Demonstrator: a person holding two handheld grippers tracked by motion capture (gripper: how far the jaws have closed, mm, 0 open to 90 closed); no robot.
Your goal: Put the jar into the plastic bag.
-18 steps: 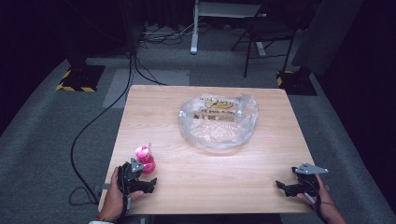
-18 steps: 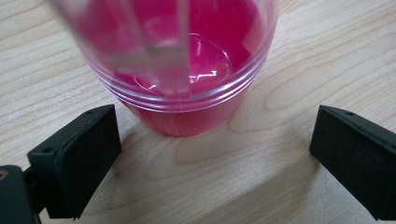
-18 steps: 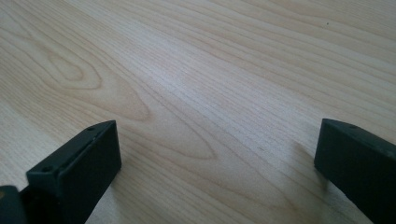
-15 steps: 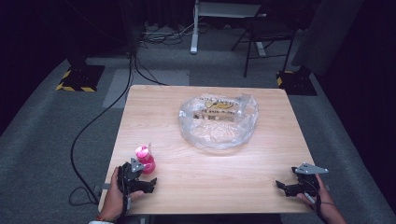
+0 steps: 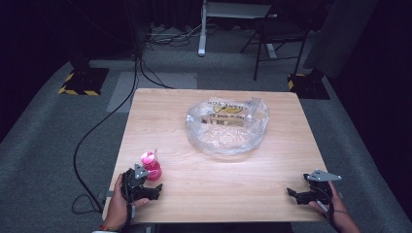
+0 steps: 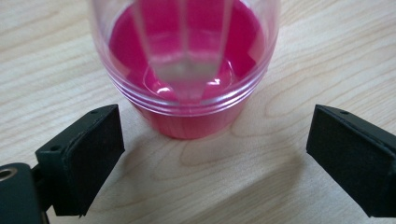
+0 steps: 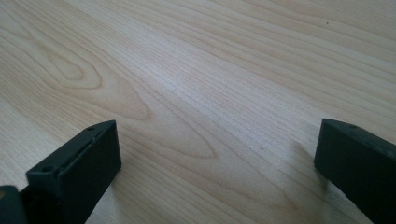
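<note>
A small clear bottle with pink liquid (image 5: 151,166) stands upright near the table's front left corner. In the left gripper view the pink bottle (image 6: 187,74) rises just beyond the two black pads, which stand wide apart and do not touch it. My left gripper (image 5: 145,187) rests on the wood just in front of the bottle, open. A crumpled clear plastic bag (image 5: 227,125) with yellow print lies at the table's middle back. My right gripper (image 5: 301,194) sits near the front right edge, open over bare wood (image 7: 210,93).
The wooden table (image 5: 214,194) ends close behind both hands. A black cable (image 5: 97,131) runs over the grey carpet at the left. A chair (image 5: 277,39) and a white stand (image 5: 204,29) are on the floor behind the table.
</note>
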